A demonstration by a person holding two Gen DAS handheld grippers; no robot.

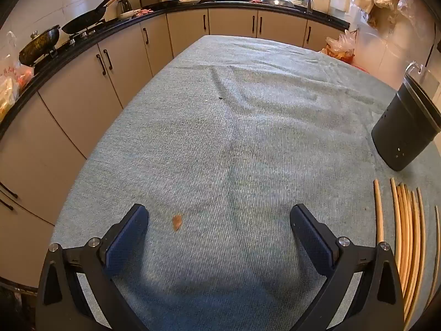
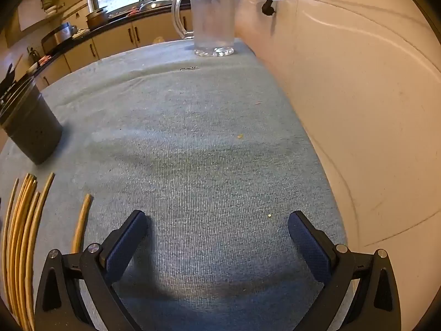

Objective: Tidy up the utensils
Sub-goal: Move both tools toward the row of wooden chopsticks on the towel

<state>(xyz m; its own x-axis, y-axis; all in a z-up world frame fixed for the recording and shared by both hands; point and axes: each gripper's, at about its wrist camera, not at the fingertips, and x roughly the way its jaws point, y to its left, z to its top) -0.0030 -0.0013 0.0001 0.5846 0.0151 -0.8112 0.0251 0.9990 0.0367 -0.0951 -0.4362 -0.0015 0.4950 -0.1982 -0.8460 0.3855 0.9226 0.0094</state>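
Note:
Several wooden chopsticks (image 1: 408, 237) lie side by side on the blue-grey tablecloth (image 1: 220, 138), at the right edge of the left wrist view; they also show at the lower left of the right wrist view (image 2: 24, 237), with one chopstick (image 2: 81, 223) a little apart. A black utensil holder (image 1: 405, 127) stands beyond them, also seen in the right wrist view (image 2: 29, 127). My left gripper (image 1: 219, 223) is open and empty, left of the chopsticks. My right gripper (image 2: 217, 226) is open and empty, right of them.
A clear plastic pitcher (image 2: 213, 19) stands at the table's far end by the wall (image 2: 358, 110). Kitchen cabinets (image 1: 82, 82) with pans on a stove run along the left. A small orange scrap (image 1: 177, 221) lies by the left gripper.

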